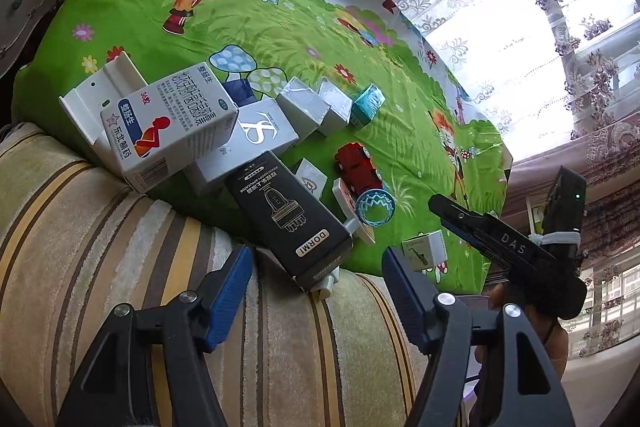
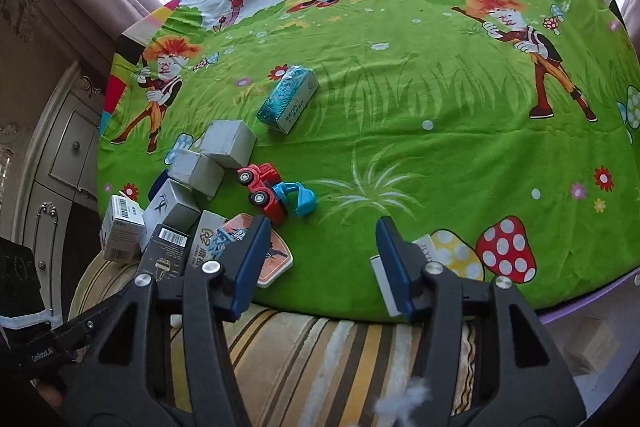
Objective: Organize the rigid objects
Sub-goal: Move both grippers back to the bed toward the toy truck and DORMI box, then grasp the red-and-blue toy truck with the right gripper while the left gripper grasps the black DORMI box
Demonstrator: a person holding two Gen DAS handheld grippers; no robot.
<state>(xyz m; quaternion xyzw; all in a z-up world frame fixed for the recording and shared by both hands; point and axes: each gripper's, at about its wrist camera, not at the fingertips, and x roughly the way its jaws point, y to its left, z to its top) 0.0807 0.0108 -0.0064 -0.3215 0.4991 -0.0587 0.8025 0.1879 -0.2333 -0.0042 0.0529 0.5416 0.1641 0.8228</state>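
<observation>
Several boxes lie on a green cartoon cloth (image 2: 400, 99). In the left wrist view, a black DORMI box (image 1: 288, 219) lies just ahead of my open, empty left gripper (image 1: 316, 279), with a white medicine box (image 1: 168, 131), a white box with a silver logo (image 1: 256, 139) and silver boxes (image 1: 300, 107) beyond. A red toy excavator (image 2: 276, 193) with a blue scoop lies ahead of my open, empty right gripper (image 2: 320, 251). A teal box (image 2: 288, 99) lies farther off. A small white box (image 2: 424, 247) sits beside the right finger.
A striped cushion (image 1: 120, 267) runs under both grippers at the cloth's near edge. A white tray-like holder (image 1: 100, 95) stands behind the medicine box. A blue patterned ball (image 1: 375, 207) and an orange badge-shaped card (image 2: 276, 259) lie near the excavator. Curtains and a window are behind.
</observation>
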